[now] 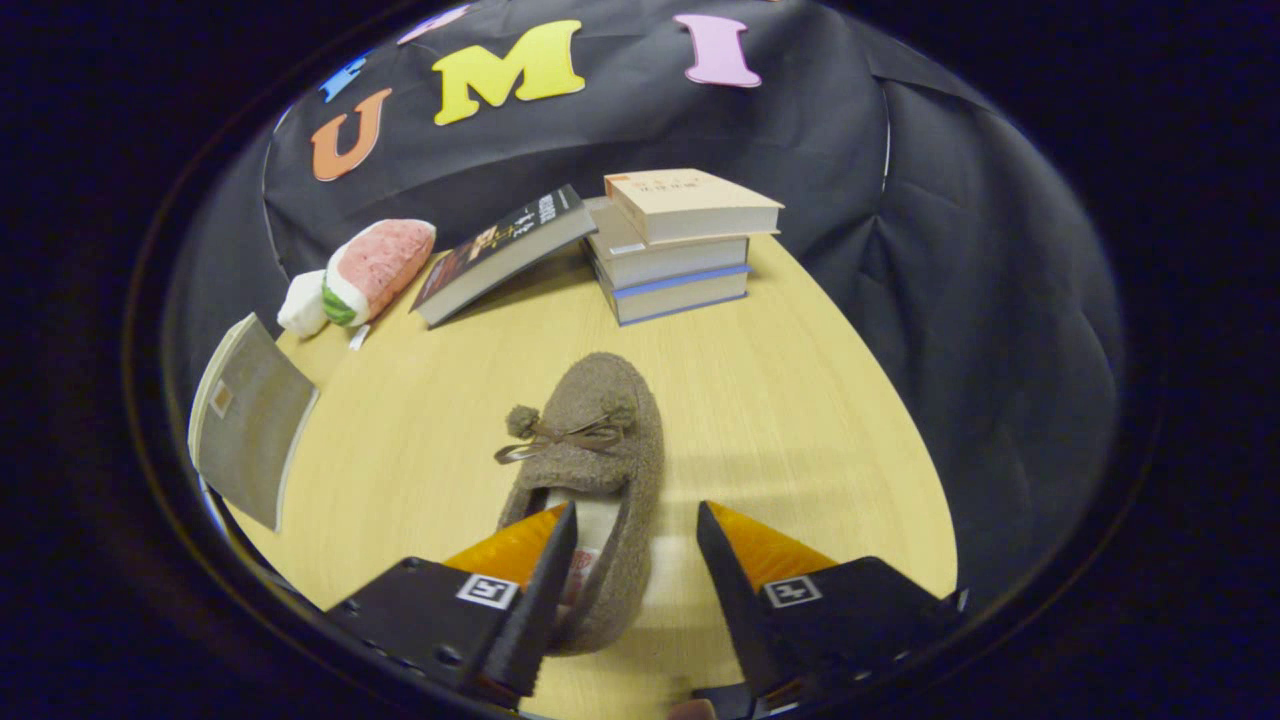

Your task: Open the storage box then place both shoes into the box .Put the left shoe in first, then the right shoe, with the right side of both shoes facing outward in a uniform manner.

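We see the tool (636,525) with its fingers spread apart, gripping nothing. A brown fuzzy shoe (590,470) lies on the worktop (800,420), its heel between the fingers and closer to the left finger, its toe pointing away from the tool. Beyond the shoe sits a stack of books (680,245), with one dark book (500,255) leaning against it. A plush toy (365,270) lies ahead to the left.

Shoe (590,470) blocks between spread fingers (545,580); desk (800,420) open to its right; books (675,250) stacked at far edge.
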The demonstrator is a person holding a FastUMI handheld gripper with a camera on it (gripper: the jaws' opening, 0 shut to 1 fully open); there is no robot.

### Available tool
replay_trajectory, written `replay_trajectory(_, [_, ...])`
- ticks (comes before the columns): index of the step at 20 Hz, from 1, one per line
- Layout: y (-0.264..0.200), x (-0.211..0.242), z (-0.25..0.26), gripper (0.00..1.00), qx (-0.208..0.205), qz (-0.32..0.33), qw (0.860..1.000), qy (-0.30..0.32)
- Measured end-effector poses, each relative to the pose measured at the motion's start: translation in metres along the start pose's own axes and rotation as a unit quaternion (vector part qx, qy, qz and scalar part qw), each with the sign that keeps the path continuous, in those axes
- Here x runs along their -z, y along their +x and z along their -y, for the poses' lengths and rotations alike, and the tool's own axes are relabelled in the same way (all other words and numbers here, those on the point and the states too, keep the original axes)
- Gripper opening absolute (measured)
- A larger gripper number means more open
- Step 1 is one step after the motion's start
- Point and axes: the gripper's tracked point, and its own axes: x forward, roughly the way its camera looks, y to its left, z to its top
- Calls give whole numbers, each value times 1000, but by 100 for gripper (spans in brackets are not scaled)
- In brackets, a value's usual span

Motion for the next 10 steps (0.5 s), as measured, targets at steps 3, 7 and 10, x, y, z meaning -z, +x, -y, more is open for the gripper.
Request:
replay_trajectory(3, [13,0,-1,52,-7,-14,1000,22])
replay_trajectory(7, [18,0,-1,7,-2,-26,998,52])
replay_trajectory(10, [17,2,-1,0,-1,-38,997,70])
